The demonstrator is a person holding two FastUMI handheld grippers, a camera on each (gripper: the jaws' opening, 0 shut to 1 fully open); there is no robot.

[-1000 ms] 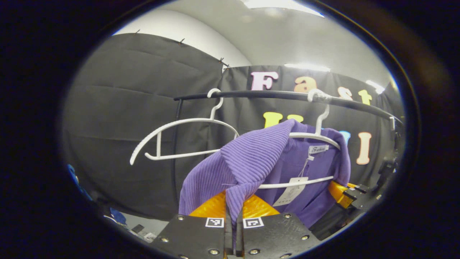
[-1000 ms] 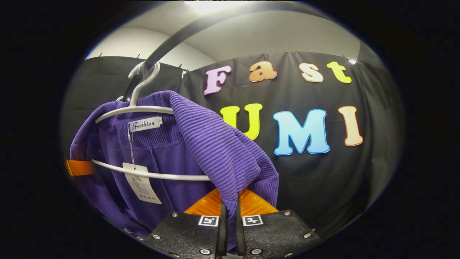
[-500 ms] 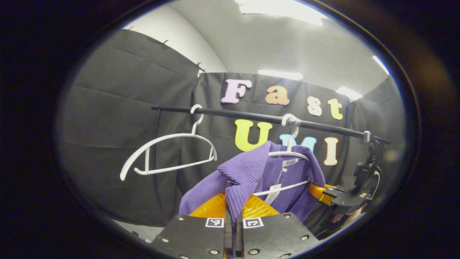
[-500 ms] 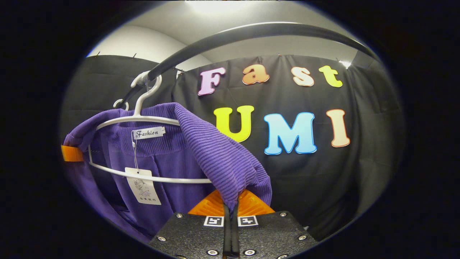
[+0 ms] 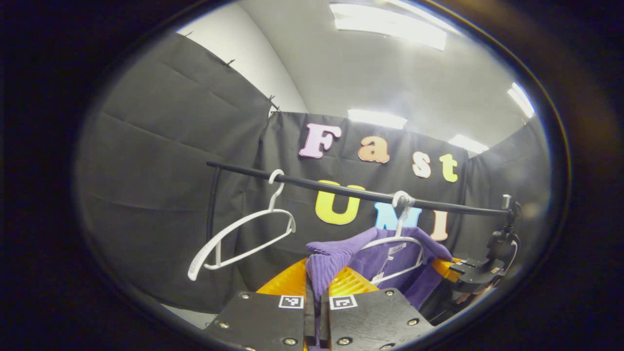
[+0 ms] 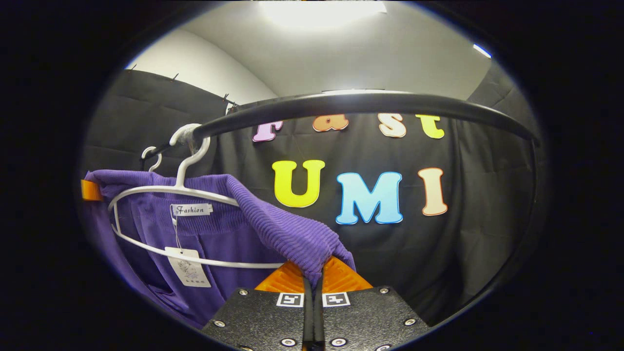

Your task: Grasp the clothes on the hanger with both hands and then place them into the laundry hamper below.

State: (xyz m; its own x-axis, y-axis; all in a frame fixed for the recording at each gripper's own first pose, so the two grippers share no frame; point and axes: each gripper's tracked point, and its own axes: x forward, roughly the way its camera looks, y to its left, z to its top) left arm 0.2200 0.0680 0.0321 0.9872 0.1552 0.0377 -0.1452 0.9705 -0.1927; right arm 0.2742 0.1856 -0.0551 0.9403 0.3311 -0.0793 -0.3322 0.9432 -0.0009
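1. The purple top (image 6: 214, 234) hangs on a white hanger (image 6: 146, 195) hooked over the black rail (image 6: 365, 103), with a paper tag (image 6: 187, 266) dangling from its neck.
2. The right claw (image 6: 313, 287) is clamped on 1 ribbed shoulder of the top, pulled off the hanger's end.
3. The left claw (image 5: 314, 292) is clamped on the other shoulder (image 5: 324, 263).
4. A 2nd, bare hanger (image 5: 243, 234) hangs further along the rail (image 5: 341, 190), apart from the top.

rail (image 5: 341, 190): black, horizontal | bare white hanger (image 5: 239, 239) | white hanger (image 6: 161, 195) with purple garment (image 6: 273, 229)
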